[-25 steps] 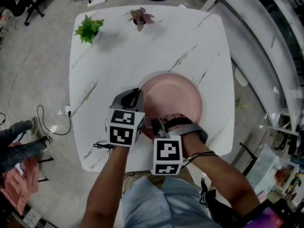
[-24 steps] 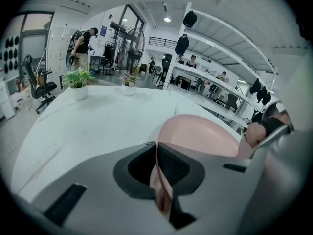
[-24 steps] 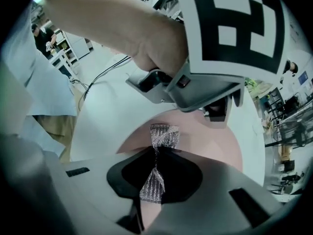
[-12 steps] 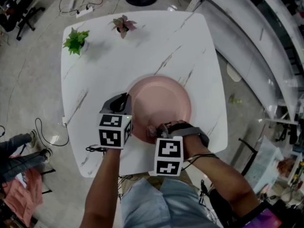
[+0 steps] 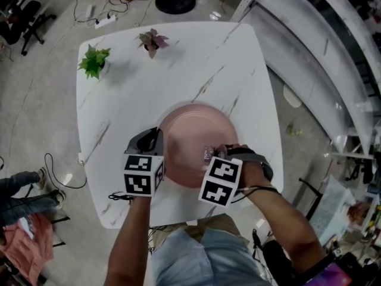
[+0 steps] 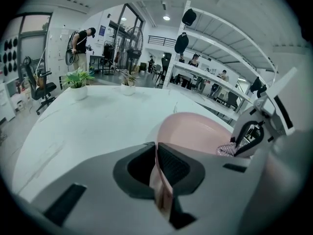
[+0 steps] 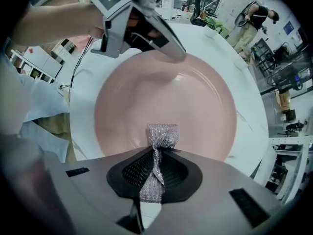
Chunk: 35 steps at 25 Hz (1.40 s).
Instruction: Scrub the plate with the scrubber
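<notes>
The left gripper [image 6: 157, 168] is closed on the rim of the plate [image 7: 186, 102], which looks stiff and probably slippery, so this hold seems good. The right gripper [image 7: 154, 177] pinches the soft, light scrubber [image 7: 163, 134] by its tail.

Head view: steeply down over desk [image 5: 178, 64]. Left gripper view: low across desk. Right gripper view: close above plate [image 7: 166, 92], shared by all.

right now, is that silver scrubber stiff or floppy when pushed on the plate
Probably floppy: the scrubber is crumpled mesh, pinched thin between the fingers of the right gripper. Likely light, and should squash against the plate.
</notes>
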Motion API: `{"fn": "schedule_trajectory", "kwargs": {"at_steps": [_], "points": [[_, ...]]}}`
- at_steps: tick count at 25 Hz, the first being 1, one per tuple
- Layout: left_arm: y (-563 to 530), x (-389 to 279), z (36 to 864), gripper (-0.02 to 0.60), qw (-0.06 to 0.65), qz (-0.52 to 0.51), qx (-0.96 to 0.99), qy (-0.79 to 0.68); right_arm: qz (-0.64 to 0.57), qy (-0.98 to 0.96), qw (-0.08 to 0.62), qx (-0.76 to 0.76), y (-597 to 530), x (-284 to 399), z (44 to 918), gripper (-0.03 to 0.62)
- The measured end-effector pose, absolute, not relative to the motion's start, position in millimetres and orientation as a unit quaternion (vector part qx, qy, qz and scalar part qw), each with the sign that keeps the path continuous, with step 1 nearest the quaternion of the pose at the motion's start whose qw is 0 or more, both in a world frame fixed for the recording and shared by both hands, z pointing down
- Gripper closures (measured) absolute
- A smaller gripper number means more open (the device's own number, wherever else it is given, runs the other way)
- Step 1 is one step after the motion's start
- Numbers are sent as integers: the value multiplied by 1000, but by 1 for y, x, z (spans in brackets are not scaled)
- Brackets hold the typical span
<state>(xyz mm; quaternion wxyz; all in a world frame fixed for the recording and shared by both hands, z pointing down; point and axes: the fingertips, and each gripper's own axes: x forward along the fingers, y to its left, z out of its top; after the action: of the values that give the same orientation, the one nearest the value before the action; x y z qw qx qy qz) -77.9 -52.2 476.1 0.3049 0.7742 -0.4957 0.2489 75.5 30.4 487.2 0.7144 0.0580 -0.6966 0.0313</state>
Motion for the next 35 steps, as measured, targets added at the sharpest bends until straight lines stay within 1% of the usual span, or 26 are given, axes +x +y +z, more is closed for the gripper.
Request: {"fn": "schedule_trajectory", "kwargs": {"at_steps": [8, 15, 25, 35], "points": [[-50, -77, 477, 563, 313, 247, 775, -491, 37, -698, 705, 121, -21, 81, 487, 537], [-50, -77, 476, 563, 313, 243, 774, -494, 12, -700, 699, 146, -61, 69, 485, 537], [-51, -75, 475, 563, 317, 238, 773, -495, -49, -718, 687, 106, -78, 25, 484, 537], [-52, -77, 476, 563, 323, 235, 769, -499, -96, -737, 666, 59, -47, -14, 484, 537]]}}
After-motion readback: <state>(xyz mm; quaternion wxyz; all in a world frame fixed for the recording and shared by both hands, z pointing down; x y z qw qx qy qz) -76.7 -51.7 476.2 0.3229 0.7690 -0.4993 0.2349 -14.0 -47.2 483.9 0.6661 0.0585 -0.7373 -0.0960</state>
